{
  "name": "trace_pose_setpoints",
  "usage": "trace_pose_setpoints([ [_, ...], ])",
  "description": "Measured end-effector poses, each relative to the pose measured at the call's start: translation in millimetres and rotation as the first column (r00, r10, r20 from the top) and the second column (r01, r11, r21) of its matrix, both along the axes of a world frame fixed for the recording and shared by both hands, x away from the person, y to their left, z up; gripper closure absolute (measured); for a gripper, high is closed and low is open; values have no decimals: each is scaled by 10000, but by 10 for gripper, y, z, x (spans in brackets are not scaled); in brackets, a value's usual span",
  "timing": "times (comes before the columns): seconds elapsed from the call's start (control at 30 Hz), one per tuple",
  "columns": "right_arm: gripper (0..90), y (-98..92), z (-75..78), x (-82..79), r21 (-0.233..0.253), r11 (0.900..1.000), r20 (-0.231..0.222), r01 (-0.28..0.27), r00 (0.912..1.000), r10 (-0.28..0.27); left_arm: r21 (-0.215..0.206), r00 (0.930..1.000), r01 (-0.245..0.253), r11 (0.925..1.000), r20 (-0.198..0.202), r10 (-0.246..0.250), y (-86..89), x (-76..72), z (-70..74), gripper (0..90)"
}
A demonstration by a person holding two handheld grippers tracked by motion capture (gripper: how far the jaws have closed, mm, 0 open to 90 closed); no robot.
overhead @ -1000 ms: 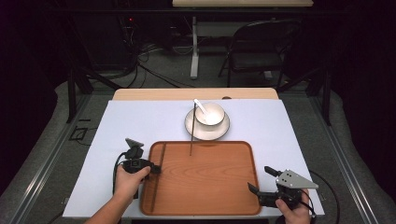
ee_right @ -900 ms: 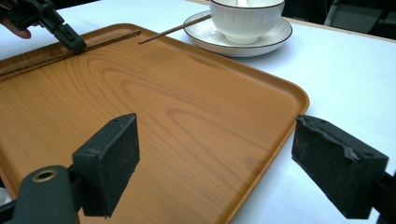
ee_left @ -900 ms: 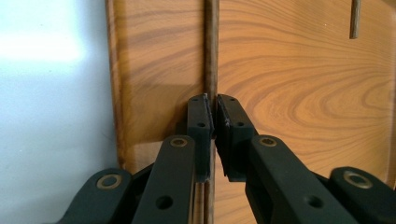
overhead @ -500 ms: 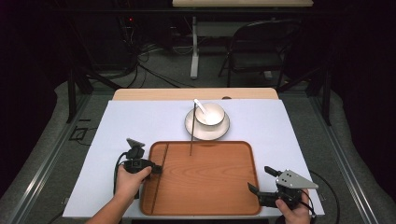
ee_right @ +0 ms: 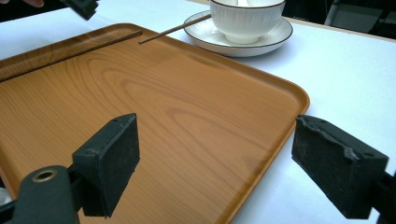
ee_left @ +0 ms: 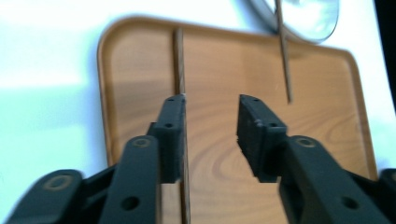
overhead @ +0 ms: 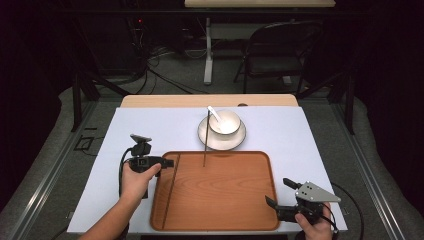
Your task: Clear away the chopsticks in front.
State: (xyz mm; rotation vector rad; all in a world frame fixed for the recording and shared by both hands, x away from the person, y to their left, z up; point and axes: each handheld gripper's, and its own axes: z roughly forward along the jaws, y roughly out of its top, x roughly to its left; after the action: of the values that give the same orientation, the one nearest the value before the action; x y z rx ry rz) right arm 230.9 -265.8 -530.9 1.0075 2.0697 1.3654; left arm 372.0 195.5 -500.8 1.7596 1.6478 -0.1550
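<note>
Lying flat on the wooden tray (overhead: 220, 200), a thin dark chopstick (overhead: 171, 190) runs along the tray's 9 o'clock side, from the far left corner back toward the near edge. A second chopstick (overhead: 205, 145) leans from the rim of the white saucer (overhead: 206, 140) at 12 o'clock, its lower tip resting on the tray's far part; the two sticks are well apart. On the saucer stands a white ribbed bowl (overhead: 225, 122) with a white spoon (overhead: 214, 113) leaning out of it. The left gripper (overhead: 167, 162), held in the person's left hand (overhead: 134, 179), sits at the tray's 10 o'clock corner; in the left gripper view its jaws are spread, and the flat chopstick (ee_left: 180, 60) passes along the inner face of the left jaw, whether touching cannot be told. The right gripper (overhead: 278, 192), in the right hand (overhead: 312, 227), is at 4 o'clock, its jaws wide apart and straddling the tray's edge (ee_right: 275, 140) with nothing between them. Tray and saucer rest on a pale sheet (overhead: 150, 125) covering the table (overhead: 150, 101).
</note>
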Motion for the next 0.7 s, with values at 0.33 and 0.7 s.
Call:
trace_pose_setpoints([
  [0.33,148,-1,-1,2,-7,10000,4,-20,10000,20,378,9900,-3,9993,1408,-50,-51,284,76,485],
  [0.7,148,-1,-1,3,7,10000,-18,-37,10000,37,888,9781,-200,9959,2083,11,-142,574,148,453],
])
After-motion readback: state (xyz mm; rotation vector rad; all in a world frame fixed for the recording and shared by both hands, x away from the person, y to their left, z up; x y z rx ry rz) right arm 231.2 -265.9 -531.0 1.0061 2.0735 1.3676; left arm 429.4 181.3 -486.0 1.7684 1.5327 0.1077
